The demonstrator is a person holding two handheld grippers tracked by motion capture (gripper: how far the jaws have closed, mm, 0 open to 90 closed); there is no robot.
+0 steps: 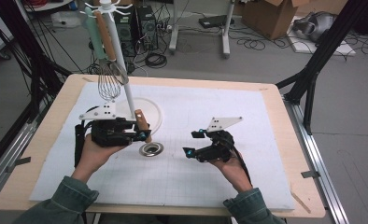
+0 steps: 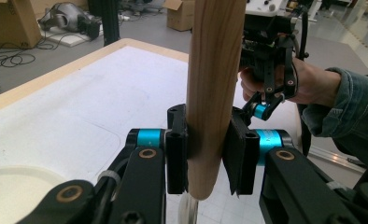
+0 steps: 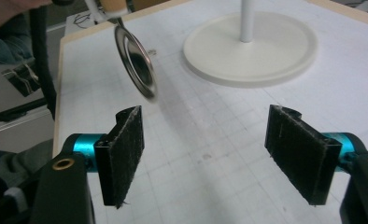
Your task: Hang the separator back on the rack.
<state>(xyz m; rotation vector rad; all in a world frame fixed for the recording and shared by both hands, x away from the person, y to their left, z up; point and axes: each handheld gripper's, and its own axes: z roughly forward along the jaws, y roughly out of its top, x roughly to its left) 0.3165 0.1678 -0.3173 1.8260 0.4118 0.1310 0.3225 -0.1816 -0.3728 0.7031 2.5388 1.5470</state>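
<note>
Wooden handle (image 2: 213,93) clamped upright in the left gripper (image 2: 205,156), steel strainer bowl (image 1: 151,149) hanging from it just above the white mat (image 1: 210,116), near the rack's round base (image 3: 252,46). Right gripper (image 3: 215,154) spread wide and empty beside it, well placed to steady the bowl if needed. Best lifted slowly and kept vertical, then steered past the whisk (image 1: 109,84) toward a free hook on the stand (image 1: 108,7) beyond, avoiding knocking the pole.
</note>
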